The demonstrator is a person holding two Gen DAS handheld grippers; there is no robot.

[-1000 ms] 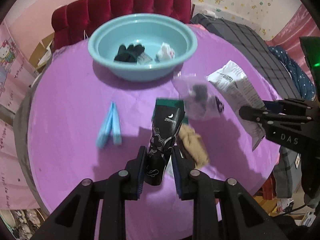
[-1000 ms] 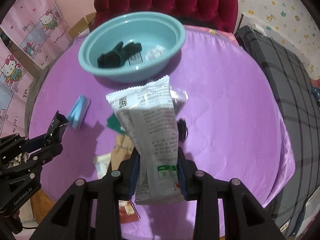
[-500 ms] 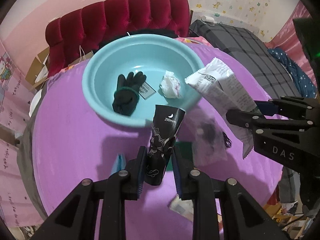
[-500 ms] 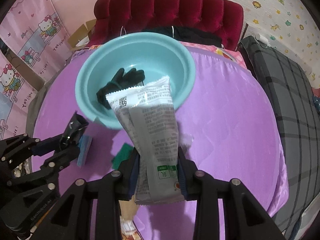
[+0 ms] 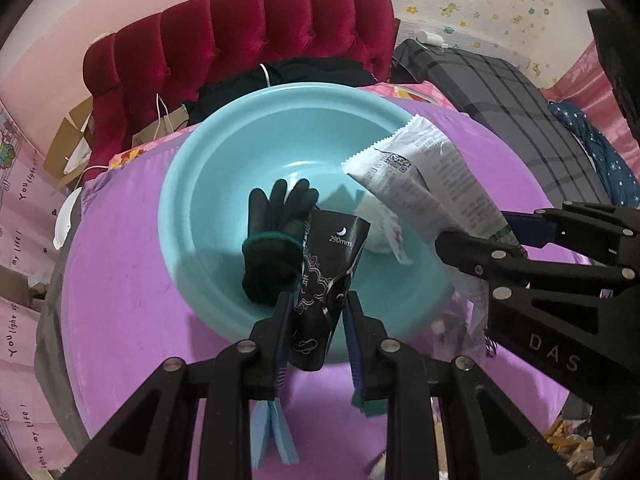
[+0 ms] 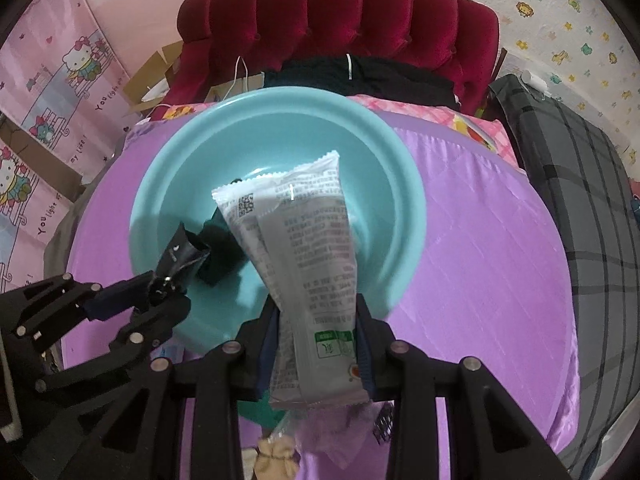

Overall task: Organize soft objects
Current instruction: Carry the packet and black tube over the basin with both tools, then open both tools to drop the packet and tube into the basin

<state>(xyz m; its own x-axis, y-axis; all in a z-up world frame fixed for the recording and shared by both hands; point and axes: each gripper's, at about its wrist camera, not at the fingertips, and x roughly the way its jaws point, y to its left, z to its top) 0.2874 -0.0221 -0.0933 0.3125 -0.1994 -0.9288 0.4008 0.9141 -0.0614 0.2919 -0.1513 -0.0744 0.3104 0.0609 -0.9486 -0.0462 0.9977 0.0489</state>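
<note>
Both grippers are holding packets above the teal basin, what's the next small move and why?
Probably open both and let the packets drop. The left gripper pinches the black sachet, the right gripper the white printed pouch, and both hang over the round teal plastic basin, where a black knit glove already lies.

Round purple-clothed table (image 6: 480, 280) carries teal basin (image 5: 192, 184), blue folded packets (image 5: 272, 432), beige cloth (image 6: 276, 454).
</note>
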